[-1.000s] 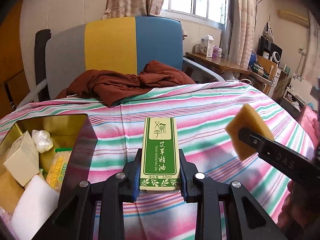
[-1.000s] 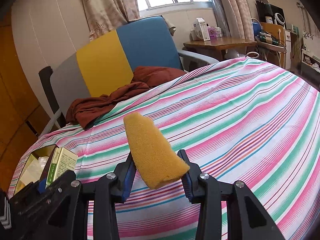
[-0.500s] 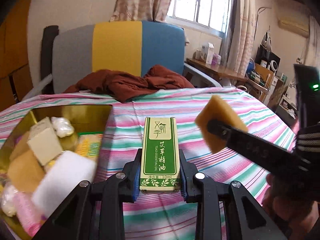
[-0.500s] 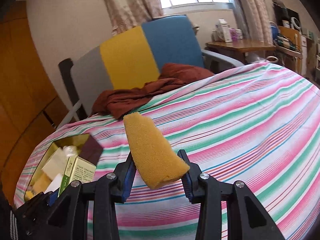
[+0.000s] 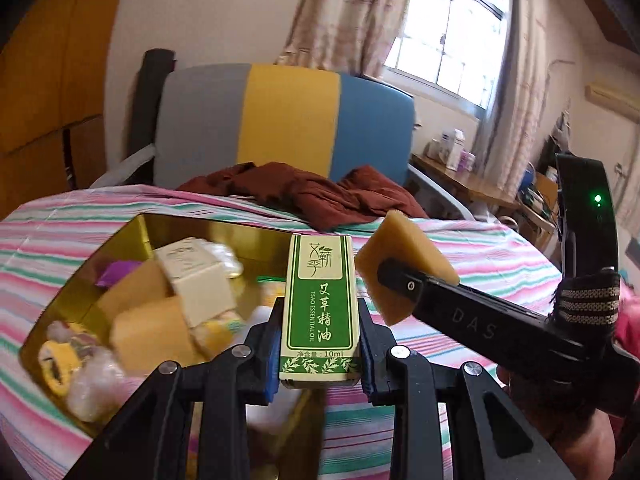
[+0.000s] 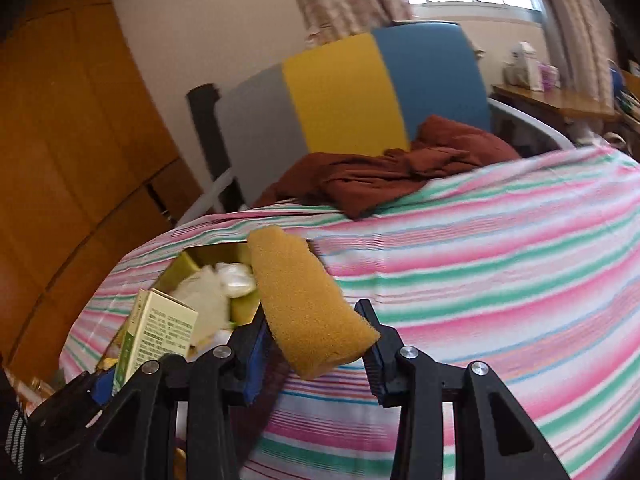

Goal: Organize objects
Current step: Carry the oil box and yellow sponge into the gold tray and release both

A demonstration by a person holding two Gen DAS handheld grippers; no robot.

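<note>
My left gripper (image 5: 320,344) is shut on a green and cream essential oil box (image 5: 319,304), held upright over the near right corner of a gold tin box (image 5: 120,240). The tin holds several small things: sponges, a cream carton, wrapped items. My right gripper (image 6: 316,344) is shut on a yellow sponge (image 6: 306,304). In the left wrist view that sponge (image 5: 404,260) and the right gripper's arm sit just right of the oil box. In the right wrist view the oil box (image 6: 160,336) and the tin (image 6: 208,264) lie to the lower left of the sponge.
A striped pink, green and white cloth (image 6: 500,280) covers the table. A rust-brown garment (image 5: 320,196) lies at the far edge, against a grey, yellow and blue chair (image 5: 288,120). A wooden side table (image 5: 460,176) with bottles stands far right; wooden cabinets (image 6: 60,160) on the left.
Both grippers have swung left towards the tin, keeping their loads. The tin has grown in both views, and the sponge now sits close beside the oil box.
</note>
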